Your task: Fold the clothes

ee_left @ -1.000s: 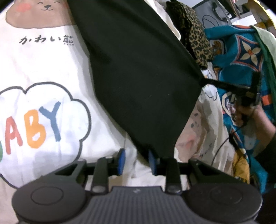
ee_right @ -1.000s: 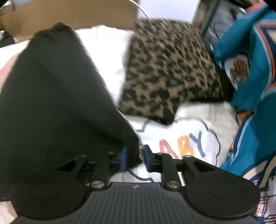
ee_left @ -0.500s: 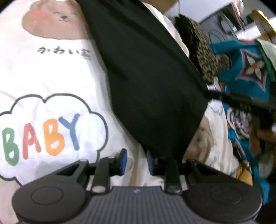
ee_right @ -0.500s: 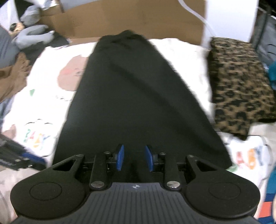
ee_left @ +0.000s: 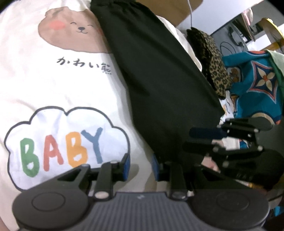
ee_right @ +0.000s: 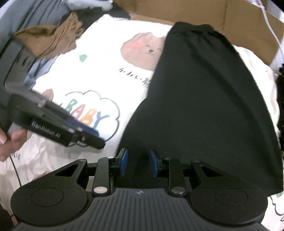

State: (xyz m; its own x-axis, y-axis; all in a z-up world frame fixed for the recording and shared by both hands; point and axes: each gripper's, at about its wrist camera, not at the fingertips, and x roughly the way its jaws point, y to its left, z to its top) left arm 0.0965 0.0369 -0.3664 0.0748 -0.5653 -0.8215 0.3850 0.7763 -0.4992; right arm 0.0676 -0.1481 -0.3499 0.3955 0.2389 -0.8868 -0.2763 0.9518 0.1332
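A long black garment (ee_left: 156, 74) lies stretched over a white sheet printed with a bear and "BABY" (ee_left: 62, 149). It also shows in the right wrist view (ee_right: 209, 99). My left gripper (ee_left: 140, 167) is open at the garment's near left corner, its pads apart and holding nothing. My right gripper (ee_right: 138, 163) is open over the garment's near hem, with cloth showing between the pads but not pinched. The right gripper shows in the left wrist view (ee_left: 207, 133), and the left gripper in the right wrist view (ee_right: 85, 133).
A folded leopard-print cloth (ee_left: 214, 65) lies to the right of the black garment. A teal patterned fabric (ee_left: 257, 85) is farther right. A brown garment (ee_right: 51, 39) and grey fabric (ee_right: 21, 16) lie at the far left. A cardboard wall (ee_right: 213, 14) stands behind.
Both grippers have opened and let go of the black garment. The right gripper swung left toward the left gripper, and the garment now lies flat and narrower on the sheet.
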